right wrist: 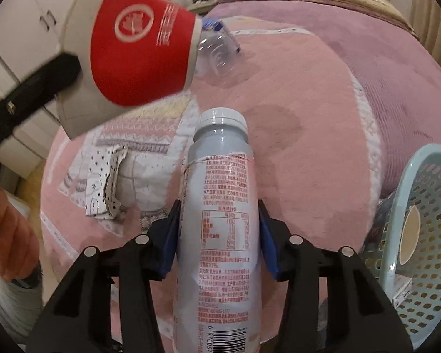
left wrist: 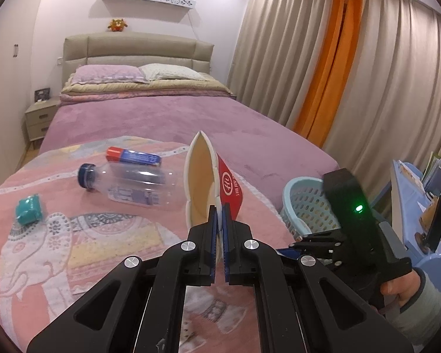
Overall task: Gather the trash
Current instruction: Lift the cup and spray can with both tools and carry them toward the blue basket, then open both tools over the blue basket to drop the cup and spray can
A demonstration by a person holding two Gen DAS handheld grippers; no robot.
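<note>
My left gripper [left wrist: 220, 209] is shut on the rim of a squashed red-and-white paper cup [left wrist: 201, 176], held above the bed; the cup also shows in the right wrist view [right wrist: 138, 47]. My right gripper [right wrist: 219, 229] is shut on a grey-capped drink bottle [right wrist: 220, 206] with a red-print label. A clear plastic bottle [left wrist: 126, 184] with a blue cap, a red-and-blue tube [left wrist: 133, 156] and a teal wrapper [left wrist: 29, 209] lie on the pink elephant blanket [left wrist: 73, 250]. A light-blue perforated basket [right wrist: 420, 235] stands at the bed's right edge, also in the left wrist view [left wrist: 305, 206].
A crumpled dotted paper scrap [right wrist: 105, 188] lies on the blanket. A purple bed [left wrist: 167, 117] with pillows stretches behind. A nightstand [left wrist: 39, 120] is at the left. Curtains [left wrist: 352, 73] hang at the right. A blue desk [left wrist: 414, 206] stands at the far right.
</note>
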